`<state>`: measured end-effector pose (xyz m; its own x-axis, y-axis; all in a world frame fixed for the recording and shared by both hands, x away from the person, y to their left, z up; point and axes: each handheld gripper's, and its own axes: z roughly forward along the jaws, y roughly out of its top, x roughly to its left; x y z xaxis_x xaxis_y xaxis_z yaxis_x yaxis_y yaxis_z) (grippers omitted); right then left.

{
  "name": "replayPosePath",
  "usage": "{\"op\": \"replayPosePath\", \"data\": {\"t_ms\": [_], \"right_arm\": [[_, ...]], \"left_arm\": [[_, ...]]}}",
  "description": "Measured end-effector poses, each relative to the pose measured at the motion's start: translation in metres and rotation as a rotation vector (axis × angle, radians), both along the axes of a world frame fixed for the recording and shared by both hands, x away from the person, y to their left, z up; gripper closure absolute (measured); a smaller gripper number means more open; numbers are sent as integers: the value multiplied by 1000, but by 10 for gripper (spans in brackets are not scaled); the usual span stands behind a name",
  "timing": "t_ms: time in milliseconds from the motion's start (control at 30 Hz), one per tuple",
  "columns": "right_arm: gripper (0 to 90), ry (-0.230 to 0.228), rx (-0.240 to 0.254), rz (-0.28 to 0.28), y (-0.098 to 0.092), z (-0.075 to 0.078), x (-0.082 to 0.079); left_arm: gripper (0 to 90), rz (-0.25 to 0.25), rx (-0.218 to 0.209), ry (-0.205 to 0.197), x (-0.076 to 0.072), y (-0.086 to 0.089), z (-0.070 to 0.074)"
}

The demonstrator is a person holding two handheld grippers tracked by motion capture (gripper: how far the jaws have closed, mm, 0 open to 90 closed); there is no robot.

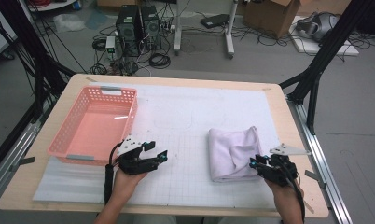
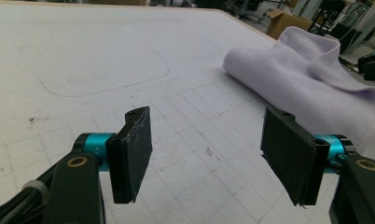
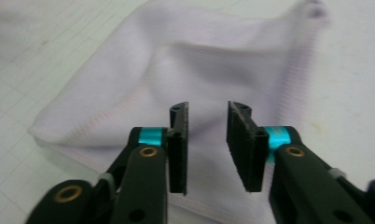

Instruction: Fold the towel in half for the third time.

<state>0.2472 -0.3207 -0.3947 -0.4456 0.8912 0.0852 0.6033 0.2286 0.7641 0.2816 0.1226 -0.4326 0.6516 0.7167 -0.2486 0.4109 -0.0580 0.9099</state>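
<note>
A: Where is the folded lilac towel (image 1: 233,152) found?

B: It is laid flat on the white gridded mat of the worktop (image 1: 185,140), toward the right, well apart from the pink basket (image 1: 96,125) at the left.

A: How are the fingers of the right gripper (image 3: 207,126) held?

B: They are parted by a narrow gap just over the towel's near edge; no cloth is pinched between them.

A: And the left gripper (image 2: 206,140)?

B: Its fingers are spread wide over bare mat, nothing being held, with the towel seen beyond.
</note>
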Motion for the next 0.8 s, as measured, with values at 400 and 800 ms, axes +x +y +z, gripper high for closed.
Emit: {"op": "replayPosePath", "data": {"t_ms": [400,800], "right_arm": [[544,-14,-46,44,33,20,55],[861,82,-93,130,17,-9,38]], "left_arm": [[341,-2,-6,2,1,-1,-1],[341,8,-6,2,1,3,0]]}}
